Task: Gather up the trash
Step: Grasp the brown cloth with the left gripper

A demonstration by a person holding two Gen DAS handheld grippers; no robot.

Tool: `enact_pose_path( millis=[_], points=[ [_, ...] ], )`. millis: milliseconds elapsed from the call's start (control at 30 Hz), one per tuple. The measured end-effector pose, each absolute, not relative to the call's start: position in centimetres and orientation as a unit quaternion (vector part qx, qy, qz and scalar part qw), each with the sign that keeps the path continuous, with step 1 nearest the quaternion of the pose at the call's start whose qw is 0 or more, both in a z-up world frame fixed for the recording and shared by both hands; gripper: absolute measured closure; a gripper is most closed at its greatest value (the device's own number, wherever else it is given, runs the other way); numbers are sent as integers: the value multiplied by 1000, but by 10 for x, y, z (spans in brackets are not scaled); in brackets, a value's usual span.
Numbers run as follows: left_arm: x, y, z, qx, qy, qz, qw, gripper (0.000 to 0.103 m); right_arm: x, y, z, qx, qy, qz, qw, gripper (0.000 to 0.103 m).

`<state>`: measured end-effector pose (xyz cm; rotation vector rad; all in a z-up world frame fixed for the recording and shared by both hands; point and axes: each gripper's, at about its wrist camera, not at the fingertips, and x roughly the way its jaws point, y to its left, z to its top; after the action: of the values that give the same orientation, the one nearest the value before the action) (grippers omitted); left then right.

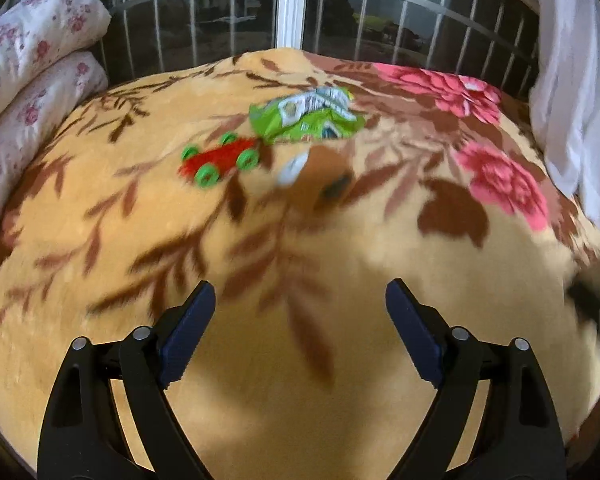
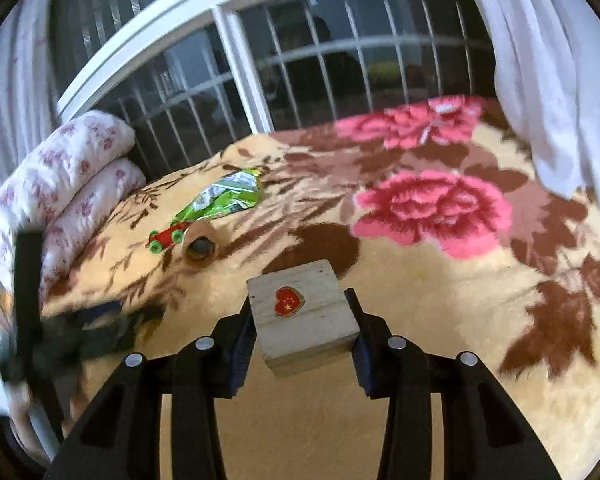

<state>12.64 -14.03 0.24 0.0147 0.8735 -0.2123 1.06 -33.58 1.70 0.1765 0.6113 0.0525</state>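
Trash here means the crumpled green snack wrapper (image 1: 304, 118), which lies on the bed toward its far edge, below the barred window (image 1: 292, 8). The left tool (image 1: 300, 312) hangs over bare blanket (image 1: 260, 400) near the bed's near edge, its fingers spread wide with nothing between them, pointed roughly at the wrapper but well short of it. The right tool (image 2: 300, 320) is clamped on a wooden block (image 2: 304, 316) with a red heart sticker, both pads pressed to its sides; the block looks lifted clear of the blanket.

Outward from the left tool, a brown tape roll (image 1: 324, 180) comes first, then a red toy car with green wheels (image 1: 220, 160) just beside the wrapper's near-left corner; whether they touch is lost in blur. A folded floral quilt (image 1: 32, 80) sits at the bed's left edge, a white curtain (image 1: 572, 80) at the right.

The wrapper should be very light, thin and slippery, crushing flat under any squeeze. A raised crease near its middle or the puffed far end looks the best place to pinch, approaching from the right side to avoid knocking the car. Closing fully is probably needed, since foil that thin can slip out.
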Motion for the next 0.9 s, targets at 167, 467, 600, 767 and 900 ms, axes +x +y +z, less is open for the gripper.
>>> enact_pose_path(
  millis=[167, 467, 600, 767, 900],
  points=[
    [169, -157, 1, -1, 430, -92, 898, 12, 12, -338, 7, 64, 305, 25, 950, 61],
    [230, -177, -24, 4, 467, -67, 882, 12, 12, -358, 2, 100, 312, 28, 945, 61],
    [233, -176, -30, 4, 470, -57, 881, 35, 14, -355, 1, 100, 313, 31, 944, 61],
    [227, -160, -22, -33, 449, -55, 891, 69, 18, -349, -1, 94, 317, 31, 943, 61],
    [213, -152, -12, -43, 431, -44, 900, 73, 19, -343, -2, 75, 317, 21, 945, 61]
  ],
)
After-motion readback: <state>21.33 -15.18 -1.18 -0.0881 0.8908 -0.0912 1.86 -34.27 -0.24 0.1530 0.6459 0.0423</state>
